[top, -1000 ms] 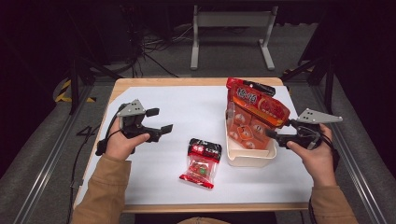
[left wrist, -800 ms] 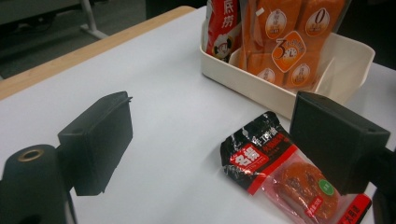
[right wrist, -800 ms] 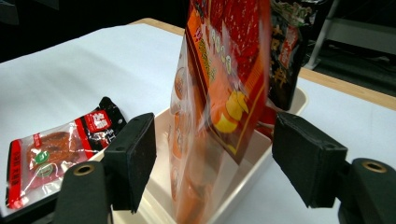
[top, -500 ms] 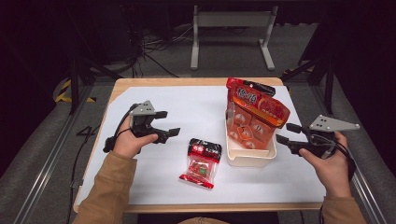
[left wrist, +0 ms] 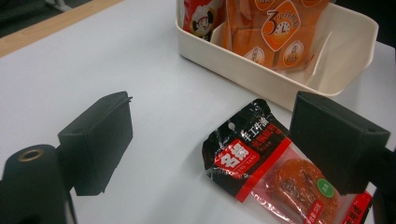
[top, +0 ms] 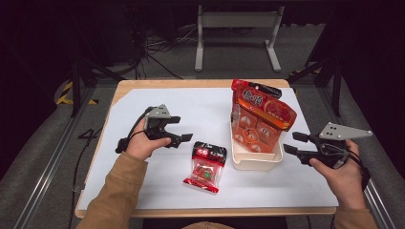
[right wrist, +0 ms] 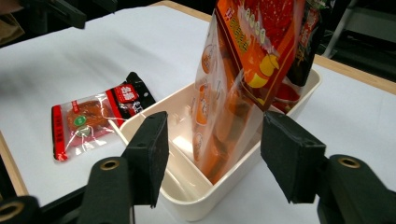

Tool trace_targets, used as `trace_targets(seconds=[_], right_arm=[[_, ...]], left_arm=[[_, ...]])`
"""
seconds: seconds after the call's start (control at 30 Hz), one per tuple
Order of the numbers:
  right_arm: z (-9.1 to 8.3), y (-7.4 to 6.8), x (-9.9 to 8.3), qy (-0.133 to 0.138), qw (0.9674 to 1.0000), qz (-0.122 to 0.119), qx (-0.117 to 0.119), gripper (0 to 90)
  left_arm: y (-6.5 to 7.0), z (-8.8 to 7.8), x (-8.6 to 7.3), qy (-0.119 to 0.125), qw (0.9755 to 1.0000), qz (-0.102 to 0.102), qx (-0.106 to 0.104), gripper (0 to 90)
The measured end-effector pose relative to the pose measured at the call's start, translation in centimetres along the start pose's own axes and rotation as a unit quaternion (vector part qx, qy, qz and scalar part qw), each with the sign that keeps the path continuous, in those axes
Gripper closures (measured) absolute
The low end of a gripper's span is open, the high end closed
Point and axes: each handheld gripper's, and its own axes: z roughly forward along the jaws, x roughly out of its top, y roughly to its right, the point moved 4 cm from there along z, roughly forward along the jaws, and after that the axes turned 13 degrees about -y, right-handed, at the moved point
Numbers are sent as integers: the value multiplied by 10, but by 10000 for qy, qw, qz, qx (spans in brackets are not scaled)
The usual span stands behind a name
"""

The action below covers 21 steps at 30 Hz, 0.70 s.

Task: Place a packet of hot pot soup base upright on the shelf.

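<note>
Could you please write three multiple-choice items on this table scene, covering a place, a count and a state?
1. Where is the flat red-and-black snack packet?
A in the tub
B on the white tabletop
C in a gripper

2. How many bags stand in the cream plastic tub?
A two
B four
C none

3. What do the left gripper and right gripper hold?
A the tub
B a bag each
C nothing

Answers: 1 B, it lies flat beside the tub; 2 A, an orange bag and a dark red one; 3 C, both are open and empty.
</note>
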Motion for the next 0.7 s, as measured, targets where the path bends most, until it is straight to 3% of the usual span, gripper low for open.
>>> trace_targets(seconds=[0.3, 0.7], right_arm=[[1, -6, -1, 60, 10000, -33, 25, 381], [2, -7, -1, 102, 9999, -94, 44, 367]], left_arm=[[-3, 22, 0, -113, 9998, -91, -109, 167], [-6, 51, -8, -419, 9989, 30, -200, 193]])
